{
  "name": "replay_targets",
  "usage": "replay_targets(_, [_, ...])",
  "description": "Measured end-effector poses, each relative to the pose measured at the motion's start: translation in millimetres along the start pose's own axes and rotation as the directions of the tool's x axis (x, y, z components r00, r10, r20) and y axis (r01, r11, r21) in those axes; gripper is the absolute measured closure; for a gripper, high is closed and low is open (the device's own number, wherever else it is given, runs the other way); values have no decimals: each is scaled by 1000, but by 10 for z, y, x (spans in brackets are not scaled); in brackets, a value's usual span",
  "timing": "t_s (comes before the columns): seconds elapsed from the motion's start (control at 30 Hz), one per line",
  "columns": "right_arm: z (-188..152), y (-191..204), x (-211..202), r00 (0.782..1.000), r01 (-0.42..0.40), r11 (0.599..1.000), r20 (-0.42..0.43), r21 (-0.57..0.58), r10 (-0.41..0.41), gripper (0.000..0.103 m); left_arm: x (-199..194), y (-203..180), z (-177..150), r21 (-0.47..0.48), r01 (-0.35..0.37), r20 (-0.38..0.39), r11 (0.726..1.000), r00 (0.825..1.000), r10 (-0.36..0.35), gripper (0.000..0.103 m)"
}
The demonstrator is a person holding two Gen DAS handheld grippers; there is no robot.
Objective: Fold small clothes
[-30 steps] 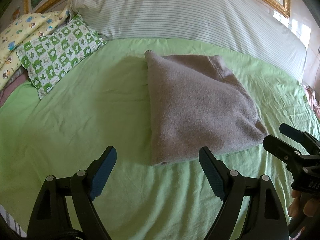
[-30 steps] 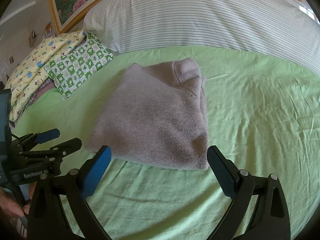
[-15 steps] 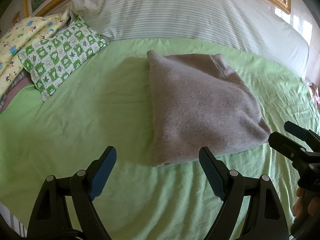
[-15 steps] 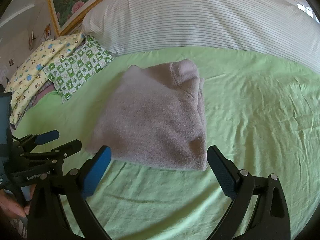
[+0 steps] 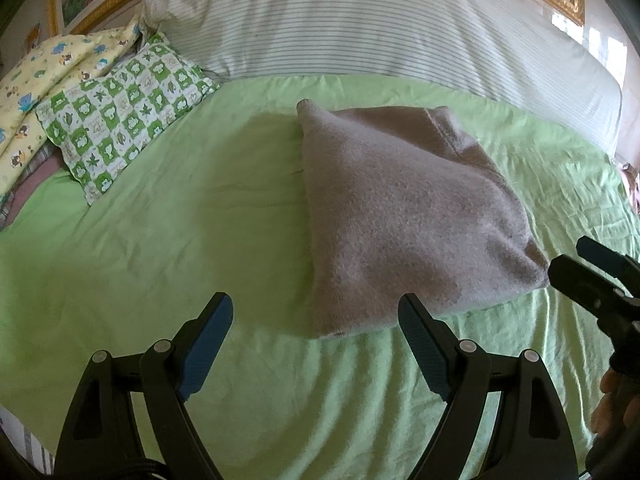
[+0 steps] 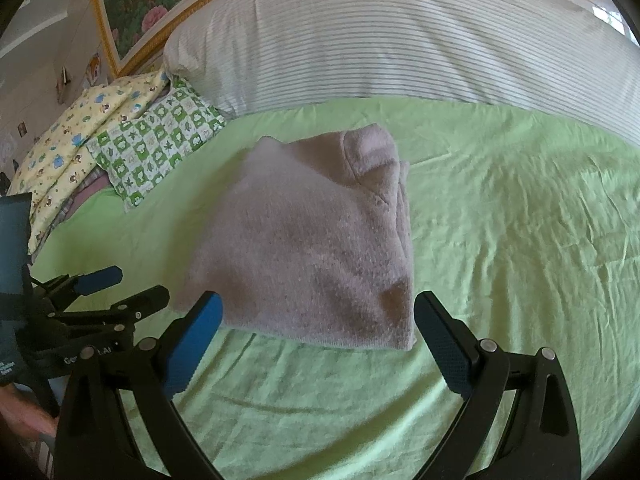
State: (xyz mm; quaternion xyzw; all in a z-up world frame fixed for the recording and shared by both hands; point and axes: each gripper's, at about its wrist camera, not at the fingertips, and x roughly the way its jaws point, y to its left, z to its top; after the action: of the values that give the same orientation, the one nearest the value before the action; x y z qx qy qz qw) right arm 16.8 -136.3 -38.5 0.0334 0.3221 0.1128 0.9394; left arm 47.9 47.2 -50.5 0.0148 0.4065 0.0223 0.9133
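Left wrist | left tool [image 5: 316,328] spread, empty | folded garment [image 5: 404,216] apparently untouched

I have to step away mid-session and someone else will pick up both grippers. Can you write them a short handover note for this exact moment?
Left hand-held gripper: open, empty, held short of the garment's near edge.
Right hand-held gripper: open, empty, also just short of the near edge.
Grey fleece garment: lies folded into a compact bundle on the green bedsheet, below the striped bolster.
Done: the garment looks folded.
Left: judge whether it needs one more fold or tidying; no other clothes are in view.
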Motion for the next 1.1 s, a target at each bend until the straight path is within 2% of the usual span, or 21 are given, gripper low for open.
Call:
replay_targets(0.3, [56, 42, 17, 1000, -1, 1000, 6, 13, 1, 6, 2, -19, 97, 25, 9, 15, 1000, 1000, -10, 18])
replay_targets(1.1, [113, -19, 165, 1000, -8, 999, -15, 36, 8, 6, 173, 43, 185, -3, 6, -30, 1000, 1000, -6, 18])
